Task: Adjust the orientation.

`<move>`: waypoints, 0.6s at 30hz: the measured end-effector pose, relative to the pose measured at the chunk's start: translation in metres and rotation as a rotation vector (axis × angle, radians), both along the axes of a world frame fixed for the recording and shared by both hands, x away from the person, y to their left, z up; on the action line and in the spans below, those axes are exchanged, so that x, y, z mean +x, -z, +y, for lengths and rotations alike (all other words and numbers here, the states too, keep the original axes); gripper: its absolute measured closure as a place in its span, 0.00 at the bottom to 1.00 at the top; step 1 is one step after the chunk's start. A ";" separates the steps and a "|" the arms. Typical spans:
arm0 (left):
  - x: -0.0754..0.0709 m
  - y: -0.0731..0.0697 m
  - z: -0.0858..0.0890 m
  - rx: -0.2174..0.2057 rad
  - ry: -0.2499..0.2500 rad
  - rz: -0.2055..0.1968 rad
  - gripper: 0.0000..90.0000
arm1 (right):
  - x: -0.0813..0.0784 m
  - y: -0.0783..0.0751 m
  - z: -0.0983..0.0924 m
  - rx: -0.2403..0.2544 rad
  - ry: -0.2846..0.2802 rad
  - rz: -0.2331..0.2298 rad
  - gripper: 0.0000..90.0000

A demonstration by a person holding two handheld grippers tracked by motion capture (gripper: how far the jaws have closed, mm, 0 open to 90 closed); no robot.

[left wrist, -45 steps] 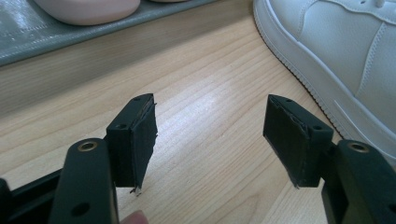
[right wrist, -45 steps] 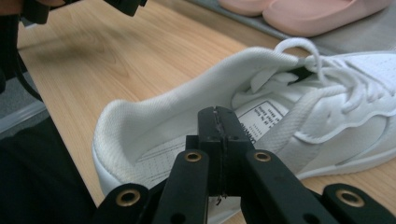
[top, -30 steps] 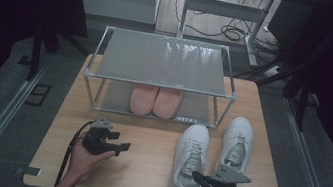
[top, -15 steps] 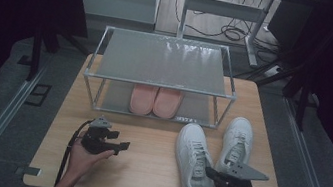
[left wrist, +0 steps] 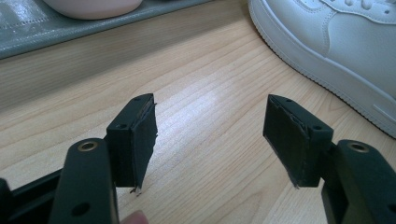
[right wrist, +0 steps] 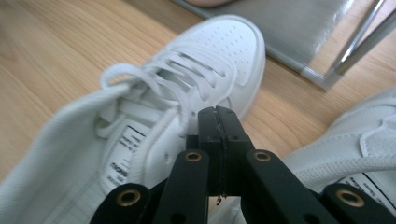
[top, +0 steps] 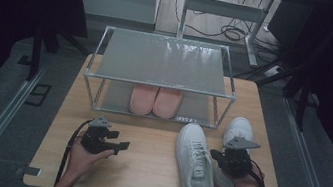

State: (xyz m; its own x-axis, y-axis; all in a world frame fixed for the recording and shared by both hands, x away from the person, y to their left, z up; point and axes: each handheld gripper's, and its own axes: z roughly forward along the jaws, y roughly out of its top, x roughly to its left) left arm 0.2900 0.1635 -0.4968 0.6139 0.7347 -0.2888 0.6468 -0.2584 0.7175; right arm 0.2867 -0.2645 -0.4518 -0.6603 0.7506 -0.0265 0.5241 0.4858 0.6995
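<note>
Right gripper (top: 218, 156) jaws pressed together, empty, just beside the near white sneaker (top: 195, 164), whose long axis runs toward the shoe rack (top: 162, 62); left gripper (top: 118, 144) jaws spread, well apart.

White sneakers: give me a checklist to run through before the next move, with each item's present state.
1. Right tool shut: ok, its jaws meet with nothing visible between them in the right gripper view.
2. Right tool gripping the near sneaker: cannot tell; it sits above the sneaker's opening.
3. Left tool open and free: ok, jaws stand apart over bare table.
4. Second sneaker out of the way: not ok, it lies right beside the near one, partly under the right tool.
5. Rack's lower shelf has room: cannot tell; pink slippers take the middle, with shelf bare on either side.
</note>
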 end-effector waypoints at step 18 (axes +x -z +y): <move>-0.001 -0.001 -0.003 -0.004 0.012 0.000 0.39 | 0.009 -0.002 0.028 -0.185 -0.055 0.022 1.00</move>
